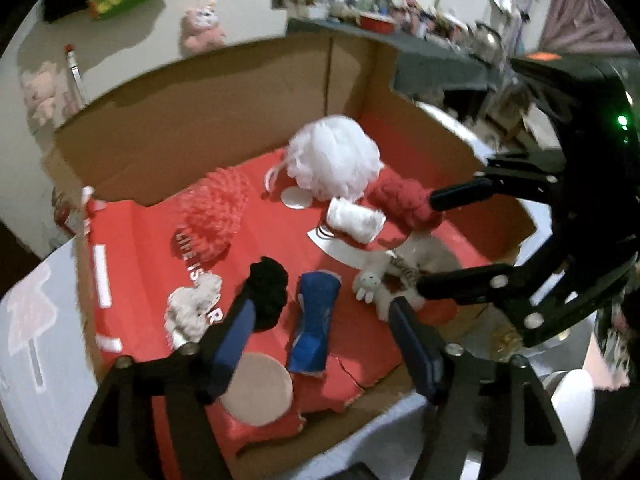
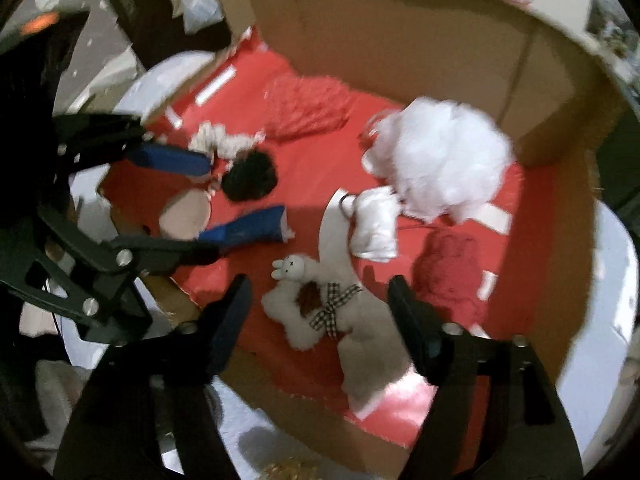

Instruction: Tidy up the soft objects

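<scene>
A cardboard box (image 1: 200, 128) with a red lining holds the soft objects. A white mesh puff (image 1: 334, 156), a pink puff (image 1: 214, 210), a white roll (image 1: 354, 220), a dark red knit piece (image 1: 404, 202), a black pom (image 1: 266, 292), a blue piece (image 1: 314, 332), a grey-white woolly piece (image 1: 192, 310) and a beige plush with a small bunny head (image 2: 320, 308) lie inside. My left gripper (image 1: 324, 316) is open above the blue piece. My right gripper (image 2: 320, 292) is open around the beige plush, not touching it. The right gripper also shows in the left wrist view (image 1: 424, 240).
A round beige disc (image 1: 258, 390) lies at the box's near edge. The box stands on a white table (image 1: 40, 320). Pink plush toys (image 1: 202, 26) hang on the wall behind, and a cluttered shelf (image 1: 400, 16) runs along the back right.
</scene>
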`<state>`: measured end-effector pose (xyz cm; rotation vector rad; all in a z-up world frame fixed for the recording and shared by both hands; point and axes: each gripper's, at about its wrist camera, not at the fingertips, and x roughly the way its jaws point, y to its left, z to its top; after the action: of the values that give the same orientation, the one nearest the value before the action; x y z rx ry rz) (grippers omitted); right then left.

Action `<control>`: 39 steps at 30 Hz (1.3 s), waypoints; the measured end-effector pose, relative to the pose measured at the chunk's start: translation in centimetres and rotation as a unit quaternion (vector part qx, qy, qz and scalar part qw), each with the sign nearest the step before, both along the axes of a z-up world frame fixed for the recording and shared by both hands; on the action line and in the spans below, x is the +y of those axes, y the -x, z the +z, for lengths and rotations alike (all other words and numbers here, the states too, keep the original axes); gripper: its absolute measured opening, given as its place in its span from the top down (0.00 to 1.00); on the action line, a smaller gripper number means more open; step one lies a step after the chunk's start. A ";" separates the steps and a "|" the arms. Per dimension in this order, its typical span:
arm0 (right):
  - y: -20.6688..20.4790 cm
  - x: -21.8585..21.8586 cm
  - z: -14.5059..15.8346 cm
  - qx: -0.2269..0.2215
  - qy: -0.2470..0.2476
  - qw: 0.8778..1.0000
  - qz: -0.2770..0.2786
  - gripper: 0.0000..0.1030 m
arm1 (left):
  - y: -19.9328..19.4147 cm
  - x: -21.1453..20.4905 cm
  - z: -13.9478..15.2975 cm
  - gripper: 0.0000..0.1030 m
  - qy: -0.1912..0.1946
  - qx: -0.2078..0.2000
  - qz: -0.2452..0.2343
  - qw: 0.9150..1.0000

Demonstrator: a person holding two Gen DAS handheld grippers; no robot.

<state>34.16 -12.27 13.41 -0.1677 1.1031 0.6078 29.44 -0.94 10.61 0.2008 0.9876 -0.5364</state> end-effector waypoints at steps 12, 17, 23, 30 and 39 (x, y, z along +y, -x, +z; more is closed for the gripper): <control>4.2 -3.1 2.5 -0.033 -0.001 0.988 -0.152 0.16 | 3.7 1.9 0.7 0.06 0.018 -0.030 0.098 0.995; 4.5 -3.2 1.3 -0.028 0.009 0.983 -0.183 0.16 | 3.6 3.0 -0.6 0.04 0.027 -0.008 0.136 0.990; 4.2 -3.1 0.5 -0.026 0.003 0.981 -0.195 0.16 | 3.2 4.2 -1.5 0.04 0.037 0.009 0.168 0.985; 4.0 -2.7 -0.2 -0.033 0.022 0.978 -0.205 0.16 | 3.2 3.9 -2.6 0.04 0.022 0.018 0.180 0.983; 4.1 -2.9 -1.2 -0.030 0.034 0.975 -0.218 0.16 | 3.4 3.2 -3.6 0.04 -0.010 0.005 0.187 0.982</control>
<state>30.06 -15.15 12.21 0.0006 1.0596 0.1720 26.03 2.21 7.04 0.0275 1.0110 -0.1836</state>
